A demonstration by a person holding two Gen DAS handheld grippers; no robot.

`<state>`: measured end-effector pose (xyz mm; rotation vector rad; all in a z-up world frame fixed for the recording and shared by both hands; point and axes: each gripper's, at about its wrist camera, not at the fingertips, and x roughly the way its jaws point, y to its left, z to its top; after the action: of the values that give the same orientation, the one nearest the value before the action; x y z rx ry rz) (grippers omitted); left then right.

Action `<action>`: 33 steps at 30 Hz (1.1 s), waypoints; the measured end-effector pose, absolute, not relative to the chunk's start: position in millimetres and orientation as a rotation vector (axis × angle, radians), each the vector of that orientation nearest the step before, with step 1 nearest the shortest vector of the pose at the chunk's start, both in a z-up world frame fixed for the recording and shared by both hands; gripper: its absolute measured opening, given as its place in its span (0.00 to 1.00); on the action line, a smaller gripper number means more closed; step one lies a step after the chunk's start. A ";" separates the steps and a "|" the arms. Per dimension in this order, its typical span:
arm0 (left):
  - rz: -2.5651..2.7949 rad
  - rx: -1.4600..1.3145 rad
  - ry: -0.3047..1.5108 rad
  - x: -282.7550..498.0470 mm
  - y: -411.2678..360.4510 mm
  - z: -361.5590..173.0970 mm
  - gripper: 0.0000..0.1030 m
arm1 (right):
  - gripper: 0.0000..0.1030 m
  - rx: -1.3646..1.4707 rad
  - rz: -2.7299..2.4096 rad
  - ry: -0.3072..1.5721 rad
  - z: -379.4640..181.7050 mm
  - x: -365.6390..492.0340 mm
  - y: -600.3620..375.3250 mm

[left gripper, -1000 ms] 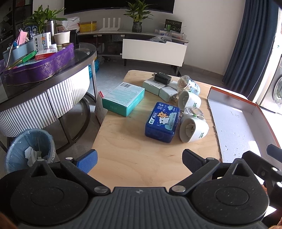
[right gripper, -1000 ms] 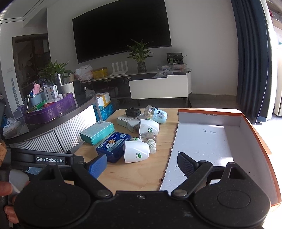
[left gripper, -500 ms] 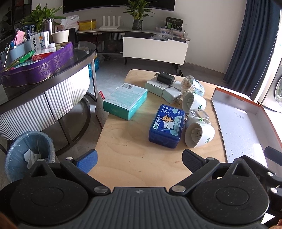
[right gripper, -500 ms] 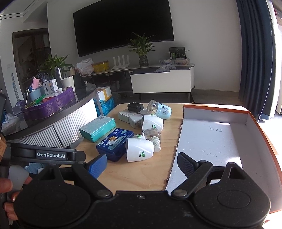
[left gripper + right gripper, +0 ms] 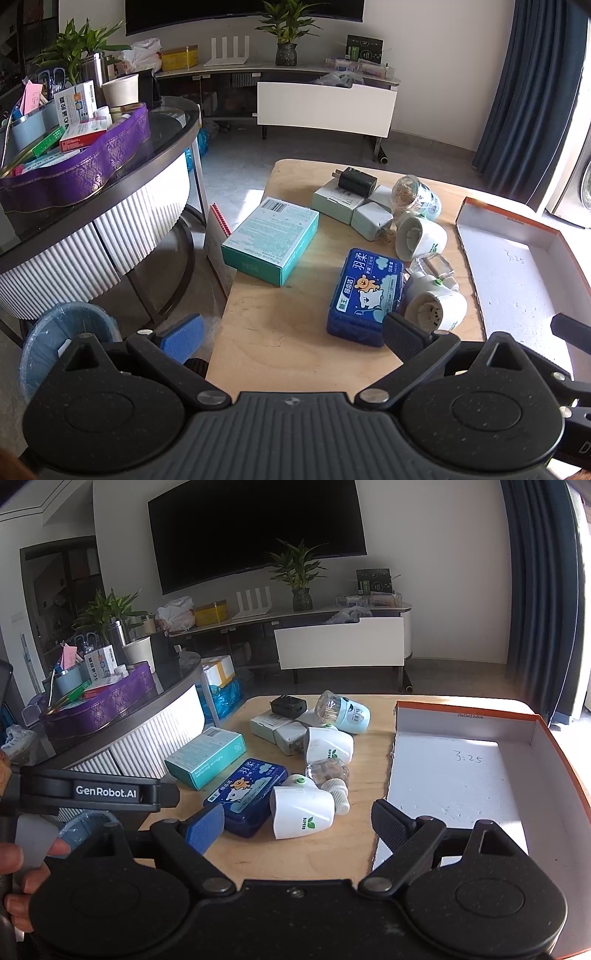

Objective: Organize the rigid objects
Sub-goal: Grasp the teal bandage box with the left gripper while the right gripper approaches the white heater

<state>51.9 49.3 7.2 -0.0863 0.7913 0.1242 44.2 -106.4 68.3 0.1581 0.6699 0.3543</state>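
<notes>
Both your tongs are spread wide and hold nothing: the left gripper (image 5: 291, 328) hangs over the near table edge, and the right gripper (image 5: 295, 821) sits low in its frame between the clutter and the tray (image 5: 546, 734). The tray fills the right of that view, with nothing in it.

The things to sort lie in the middle of the table (image 5: 288, 354). The blue tin (image 5: 365, 291) looks stiff and probably light; take it across its short sides, since the glossy lid may slip. The teal box (image 5: 271, 243), left of centre, is card and will likely dent, so pinch it gently across the narrow width. The white cups (image 5: 301, 814) lie on their sides touching a small bottle (image 5: 330, 775); they will probably roll, so grip one across the body rather than at the rim. The clear jar (image 5: 415, 195) further back looks breakable.

The tin touches the near cup, so there is little room between them. The teal box overhangs the table's left edge; the near table is free.
</notes>
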 end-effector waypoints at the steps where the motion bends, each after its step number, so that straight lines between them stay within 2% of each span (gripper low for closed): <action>1: 0.123 -0.086 0.793 53.8 50.4 7.2 1.00 | 0.99 0.157 0.354 0.670 68.5 46.1 -105.2; 33: 0.131 -0.051 0.819 119.5 87.6 -17.0 1.00 | 0.99 0.153 0.371 0.740 51.4 79.3 -88.2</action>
<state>119.5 87.6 -17.0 -0.0507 0.8186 0.1305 79.3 -88.2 51.4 0.1533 0.7400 0.3713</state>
